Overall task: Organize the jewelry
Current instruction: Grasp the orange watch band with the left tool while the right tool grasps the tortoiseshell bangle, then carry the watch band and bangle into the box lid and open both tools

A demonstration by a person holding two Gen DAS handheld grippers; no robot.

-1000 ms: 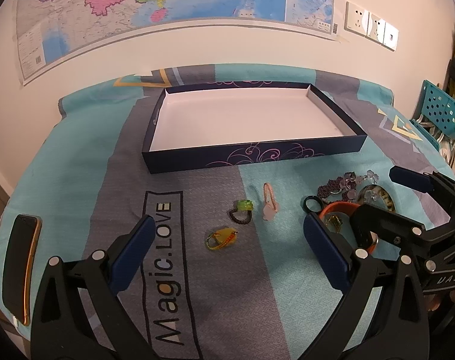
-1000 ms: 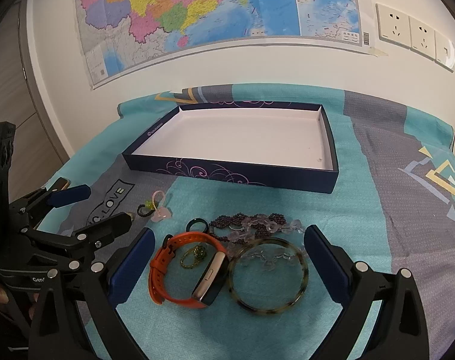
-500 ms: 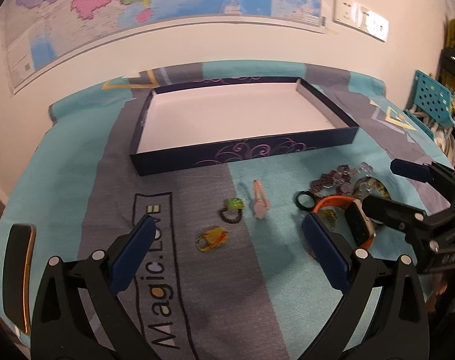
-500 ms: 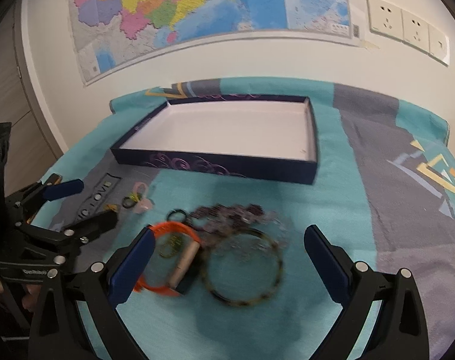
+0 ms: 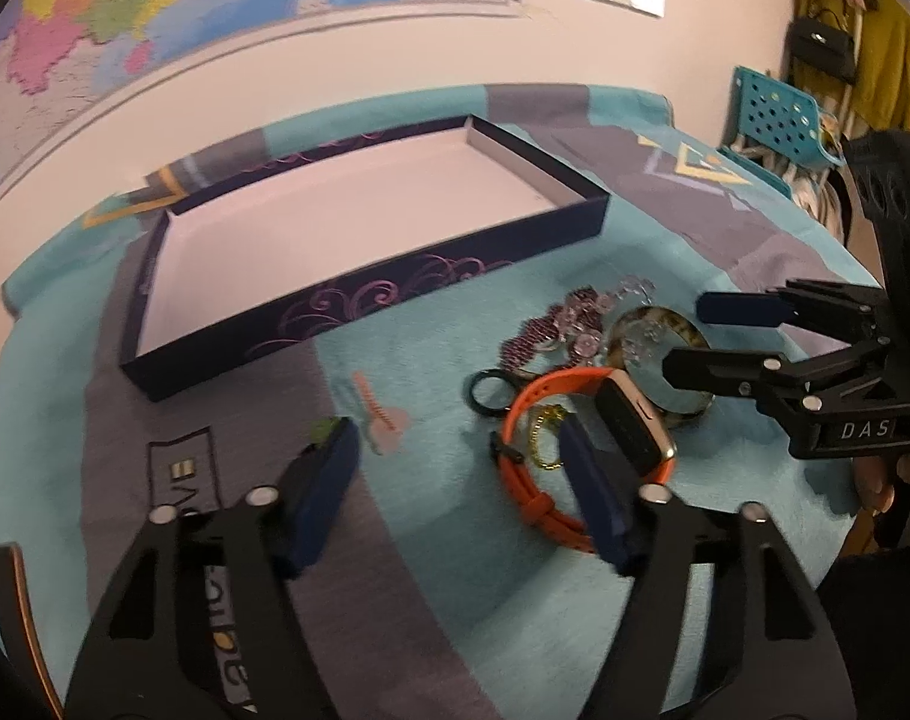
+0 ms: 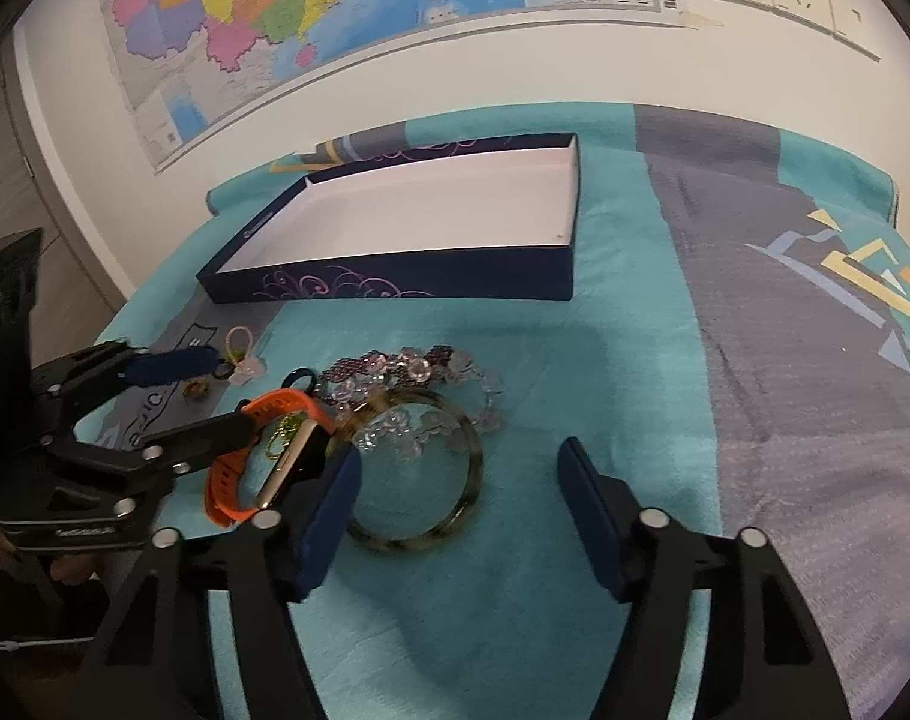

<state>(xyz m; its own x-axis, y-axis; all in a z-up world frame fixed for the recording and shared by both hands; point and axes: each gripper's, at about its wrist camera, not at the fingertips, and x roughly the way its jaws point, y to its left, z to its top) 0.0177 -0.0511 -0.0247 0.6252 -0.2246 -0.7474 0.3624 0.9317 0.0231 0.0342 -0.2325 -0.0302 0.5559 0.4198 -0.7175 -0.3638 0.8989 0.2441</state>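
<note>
An empty dark blue box (image 5: pixel 359 312) (image 6: pixel 431 285) with a white inside lies at the back of the cloth. In front of it lie an orange watch (image 5: pixel 628 420) (image 6: pixel 233 480), a mottled bangle (image 6: pixel 419 534) (image 5: pixel 688 330), a purple and clear bead string (image 6: pixel 407 369) (image 5: pixel 550 330), a black ring (image 5: pixel 487 390) (image 6: pixel 302 381), a gold chain (image 5: pixel 544 438) and a pink clip (image 5: pixel 383 420). My left gripper (image 5: pixel 455 462) is open, low over the cloth beside the watch. My right gripper (image 6: pixel 460 480) is open over the bangle.
A teal and grey cloth (image 6: pixel 634 360) covers the table. A phone (image 5: pixel 11 600) lies at the left edge. A teal basket (image 5: pixel 778 120) and hanging clothes stand to the right. A wall map (image 6: pixel 335 0) and sockets are behind.
My left gripper has swung right and lower toward the watch, and its fingers have narrowed. My right gripper has moved down closer over the bangle, and its fingers have narrowed too.
</note>
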